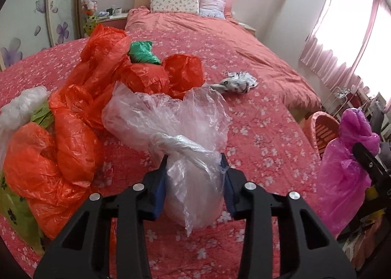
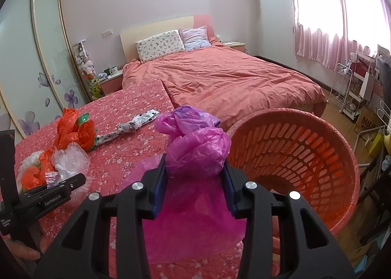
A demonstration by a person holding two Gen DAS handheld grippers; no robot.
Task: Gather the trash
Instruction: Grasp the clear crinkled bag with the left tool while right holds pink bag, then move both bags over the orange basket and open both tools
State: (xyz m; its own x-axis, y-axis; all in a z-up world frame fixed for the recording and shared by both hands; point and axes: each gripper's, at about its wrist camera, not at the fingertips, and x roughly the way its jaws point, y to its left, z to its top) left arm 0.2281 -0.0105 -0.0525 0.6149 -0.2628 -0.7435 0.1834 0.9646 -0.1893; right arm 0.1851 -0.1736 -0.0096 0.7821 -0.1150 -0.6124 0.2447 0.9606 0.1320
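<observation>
My left gripper (image 1: 195,164) is shut on a clear plastic bag (image 1: 171,118) above the red flowered bedspread (image 1: 256,137). My right gripper (image 2: 195,166) is shut on a magenta plastic bag (image 2: 195,147), held just left of an orange slotted basket (image 2: 305,157). The magenta bag (image 1: 344,166) and the basket (image 1: 322,130) also show at the right of the left wrist view. Orange plastic bags (image 1: 80,120) with a green bag (image 1: 143,52) lie in a pile at the left. A black-and-white crumpled wrapper (image 1: 237,82) lies farther up the bed.
A white bag (image 1: 22,105) and a green printed bag (image 1: 17,215) lie at the pile's left edge. The bed with pillows (image 2: 161,44) fills the room's middle. A wardrobe (image 2: 36,59) stands left. A wire rack (image 2: 347,88) and boxes stand right, under pink curtains.
</observation>
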